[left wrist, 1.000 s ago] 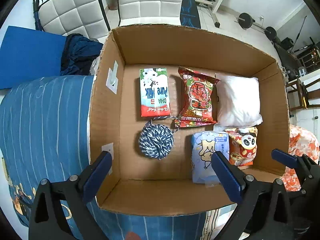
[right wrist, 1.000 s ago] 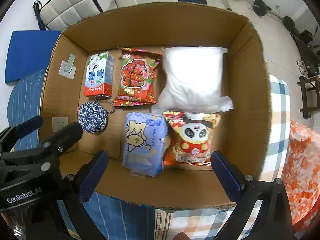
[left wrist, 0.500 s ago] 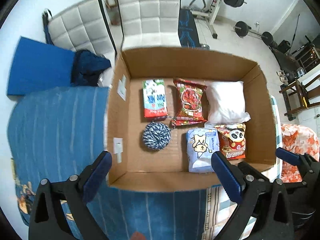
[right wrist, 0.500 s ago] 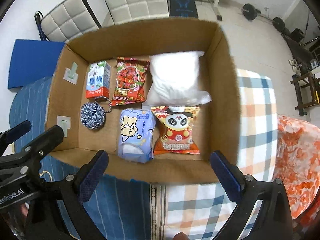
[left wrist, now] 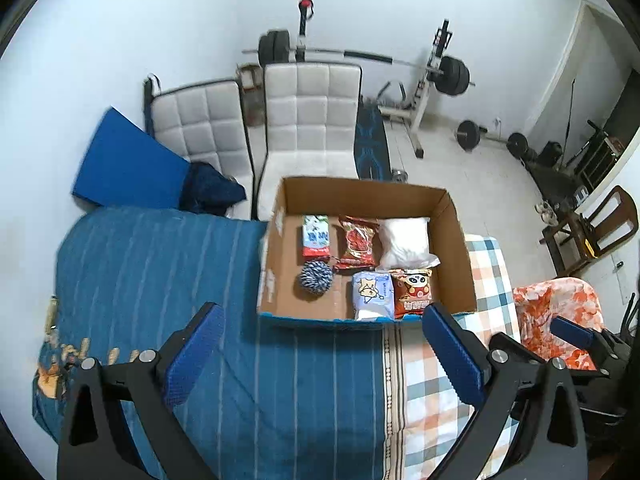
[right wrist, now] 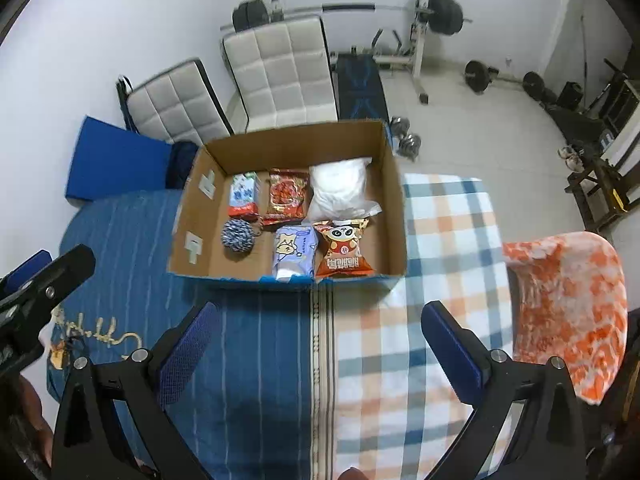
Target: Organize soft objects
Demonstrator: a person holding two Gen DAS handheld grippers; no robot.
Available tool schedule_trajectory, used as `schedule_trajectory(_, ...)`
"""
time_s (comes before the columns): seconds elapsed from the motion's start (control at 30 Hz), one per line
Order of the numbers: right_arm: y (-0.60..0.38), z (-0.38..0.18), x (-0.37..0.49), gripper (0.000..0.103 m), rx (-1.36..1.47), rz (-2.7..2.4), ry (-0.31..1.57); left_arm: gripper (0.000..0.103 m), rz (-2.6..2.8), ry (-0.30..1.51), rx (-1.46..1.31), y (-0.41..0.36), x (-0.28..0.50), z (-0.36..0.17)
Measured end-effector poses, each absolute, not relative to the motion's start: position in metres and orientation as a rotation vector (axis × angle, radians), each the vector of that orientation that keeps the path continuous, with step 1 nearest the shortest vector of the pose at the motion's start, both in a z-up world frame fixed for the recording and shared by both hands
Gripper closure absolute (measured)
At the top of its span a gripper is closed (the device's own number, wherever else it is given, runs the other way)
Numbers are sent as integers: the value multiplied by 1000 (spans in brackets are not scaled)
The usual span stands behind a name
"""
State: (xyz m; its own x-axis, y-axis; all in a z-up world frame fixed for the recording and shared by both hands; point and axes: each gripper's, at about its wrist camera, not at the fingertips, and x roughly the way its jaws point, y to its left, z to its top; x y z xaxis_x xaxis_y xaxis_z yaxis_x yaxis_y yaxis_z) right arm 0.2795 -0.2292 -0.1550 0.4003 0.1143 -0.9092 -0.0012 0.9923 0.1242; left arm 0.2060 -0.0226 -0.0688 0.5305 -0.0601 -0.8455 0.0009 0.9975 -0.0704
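Note:
A cardboard box [left wrist: 460, 248] [right wrist: 396, 208] sits on the bed. In it lie a milk carton [left wrist: 316, 236] [right wrist: 242, 199], a red snack bag [left wrist: 357, 242] [right wrist: 287, 197], a white pillow pack [left wrist: 405, 237] [right wrist: 340, 190], a blue-white yarn ball [left wrist: 316, 276] [right wrist: 238, 236], a light blue tissue pack [left wrist: 372, 294] [right wrist: 292, 250] and a panda snack bag [left wrist: 412, 292] [right wrist: 343, 252]. My left gripper [left wrist: 324, 356] is open and empty, well above and in front of the box. My right gripper [right wrist: 320, 350] is open and empty, also in front of the box.
The bed carries a blue striped cover [left wrist: 160, 280] [right wrist: 248, 340] and a checked blanket [right wrist: 440, 272]. An orange patterned cloth [right wrist: 568, 296] [left wrist: 556, 308] lies at the right. White padded chairs [left wrist: 308, 120], a blue mat [left wrist: 124, 168] and weight equipment [left wrist: 444, 76] stand behind.
Both grippers have pulled up and back from the box, so the box looks much smaller and more of the bed and room shows. Both stay open and empty.

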Motion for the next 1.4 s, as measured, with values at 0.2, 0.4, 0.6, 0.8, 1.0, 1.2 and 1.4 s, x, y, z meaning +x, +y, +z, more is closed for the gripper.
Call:
schedule_trajectory(0.2,-232,-105,210,0,136,90,1070,1,-34,978,-58,-17,160,-35)
schedule_trajectory(0.4,-230,-70,150,0,119,144,1037,1,-54,977,-66,-14,115,-12)
schedule_trajectory(0.6,-229,-44,113,0,102,176,1014,1,-64,965,-78,-13,86,7)
schedule_trajectory(0.8,-234,-26,99,0,101,161,972,1,-22,920,-75,-8,79,16)
schedule_trajectory(1.0,-242,-12,114,0,68,89,905,1,8,862,-62,-8,95,22)
schedule_trajectory(1.2,-250,-10,137,0,74,39,885,1,28,851,-32,-12,111,18)
schedule_trajectory(1.4,-253,-4,143,0,85,23,861,1,31,849,-33,-13,113,17)
